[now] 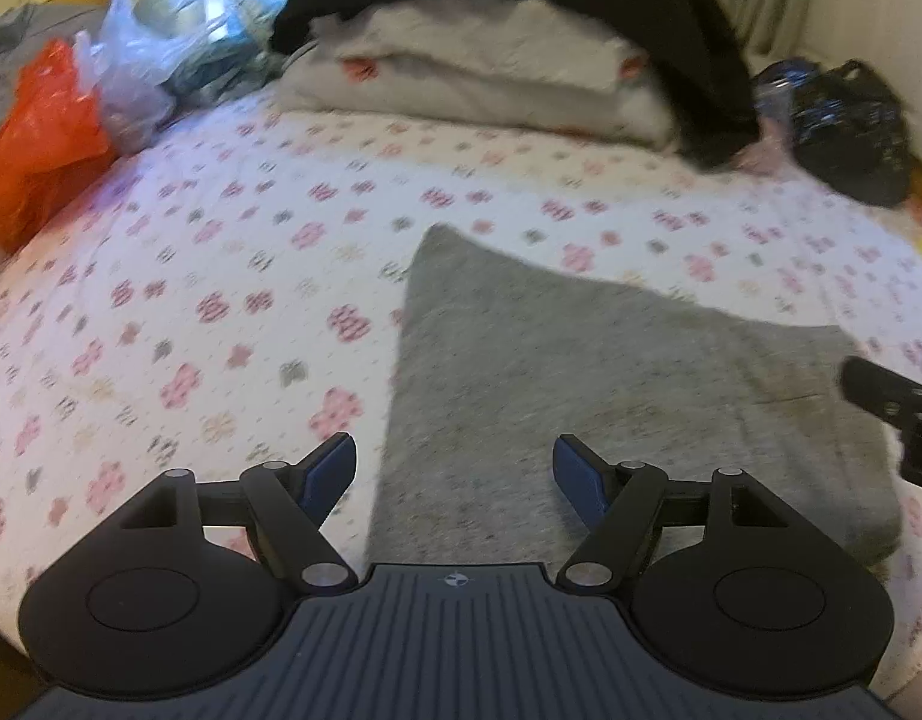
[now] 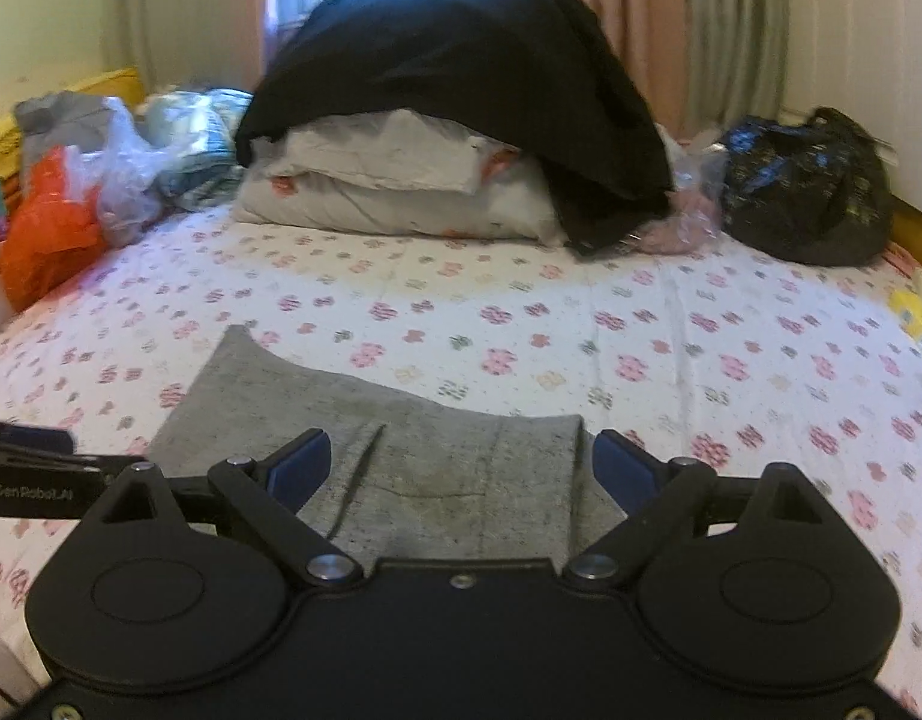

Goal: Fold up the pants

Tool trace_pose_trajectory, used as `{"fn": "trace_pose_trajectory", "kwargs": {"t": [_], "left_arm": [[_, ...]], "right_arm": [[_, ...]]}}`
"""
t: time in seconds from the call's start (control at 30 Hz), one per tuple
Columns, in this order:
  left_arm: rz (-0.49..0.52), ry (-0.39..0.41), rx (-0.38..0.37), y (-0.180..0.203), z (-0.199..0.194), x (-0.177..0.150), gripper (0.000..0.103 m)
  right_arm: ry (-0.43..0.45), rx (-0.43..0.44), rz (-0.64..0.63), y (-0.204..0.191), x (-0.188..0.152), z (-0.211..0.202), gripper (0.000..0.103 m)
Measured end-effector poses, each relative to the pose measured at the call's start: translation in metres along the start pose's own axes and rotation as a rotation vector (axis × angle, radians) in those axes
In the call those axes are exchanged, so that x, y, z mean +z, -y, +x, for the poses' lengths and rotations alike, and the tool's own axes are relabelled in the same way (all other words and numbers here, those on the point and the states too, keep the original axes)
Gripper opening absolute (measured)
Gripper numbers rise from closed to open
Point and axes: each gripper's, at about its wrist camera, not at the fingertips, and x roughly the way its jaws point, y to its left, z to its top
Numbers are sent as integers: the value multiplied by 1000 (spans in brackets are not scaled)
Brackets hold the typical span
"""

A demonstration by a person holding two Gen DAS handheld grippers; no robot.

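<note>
The grey pants point(image 1: 580, 372) lie folded flat on the flowered bedsheet point(image 1: 191, 300); they also show in the right wrist view point(image 2: 437, 450). My left gripper point(image 1: 455, 468) is open and empty, hovering over the near left edge of the pants. My right gripper point(image 2: 461, 456) is open and empty above the near right part of the pants, its right finger point(image 2: 625, 468) past their right edge. The right gripper's body shows at the right edge of the left wrist view point(image 1: 898, 408).
At the head of the bed lie white pillows point(image 2: 401, 192) under a black cloth point(image 2: 461, 78). An orange plastic bag point(image 2: 47, 234) and clear bags point(image 2: 131, 174) sit at the left. A dark bag point(image 2: 808, 192) sits at the right.
</note>
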Motion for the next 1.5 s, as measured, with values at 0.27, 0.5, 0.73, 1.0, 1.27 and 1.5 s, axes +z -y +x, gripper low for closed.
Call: {"fn": "trace_pose_trajectory", "kwargs": {"t": [0.27, 0.5, 0.73, 1.0, 1.27, 1.5], "left_arm": [[44, 3, 116, 6, -10, -2, 71], [16, -7, 65, 10, -19, -6, 71], [13, -4, 37, 9, -26, -10, 71], [-9, -38, 24, 6, -27, -12, 71], [3, -36, 50, 12, -38, -14, 71], [-2, -37, 28, 18, -52, -23, 71]], "right_arm": [[-55, -45, -16, -6, -2, -6, 95], [-105, -8, 20, -10, -2, -16, 96], [-95, 18, 11, -17, -1, -27, 95], [-114, 38, 22, -21, -2, -29, 92], [-129, 42, 30, -22, -2, -36, 91], [-162, 25, 48, -24, -4, -45, 93]]}}
